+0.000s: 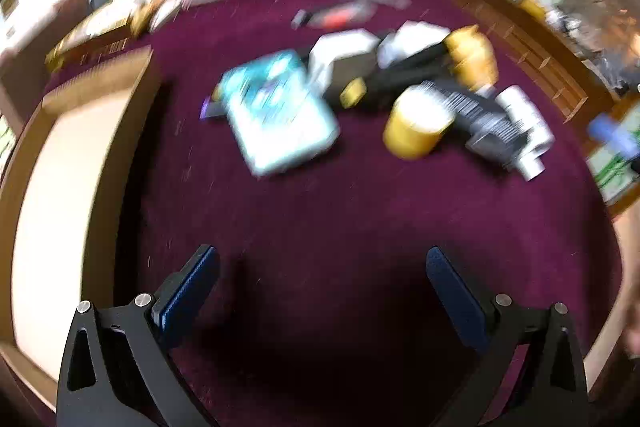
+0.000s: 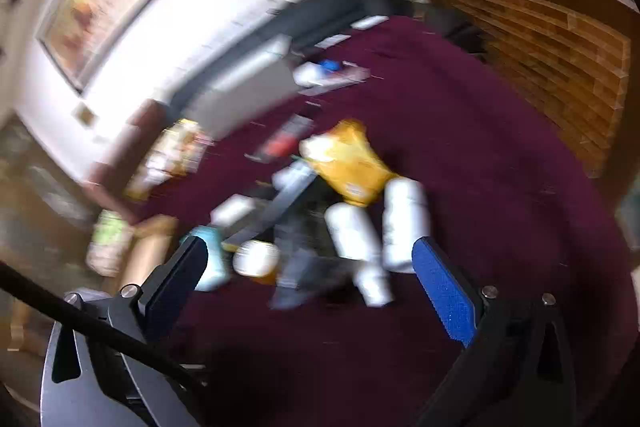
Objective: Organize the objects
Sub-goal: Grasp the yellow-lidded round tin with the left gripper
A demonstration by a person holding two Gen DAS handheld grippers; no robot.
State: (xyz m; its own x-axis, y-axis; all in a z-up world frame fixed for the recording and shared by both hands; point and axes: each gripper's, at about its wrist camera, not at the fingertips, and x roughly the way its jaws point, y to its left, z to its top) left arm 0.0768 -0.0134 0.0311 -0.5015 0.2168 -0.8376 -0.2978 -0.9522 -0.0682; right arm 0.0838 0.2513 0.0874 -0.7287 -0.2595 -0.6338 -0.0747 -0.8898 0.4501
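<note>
Above the maroon surface (image 1: pixel 320 219), you are holding both tools, left tool (image 1: pixel 322 267) and right tool (image 2: pixel 310 259), spread and empty; blurred approach is risking knocking the white bottles (image 2: pixel 404 223).

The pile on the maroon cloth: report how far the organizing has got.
Nothing looks sorted yet. The teal box, yellow jar, yellow bag and white bottles lie jumbled together on the maroon cloth. Nothing is in hand: the left claw and right claw are both open and empty, hovering short of the pile. The cardboard box at the left looks empty, though blur limits certainty. All of it remains.
</note>
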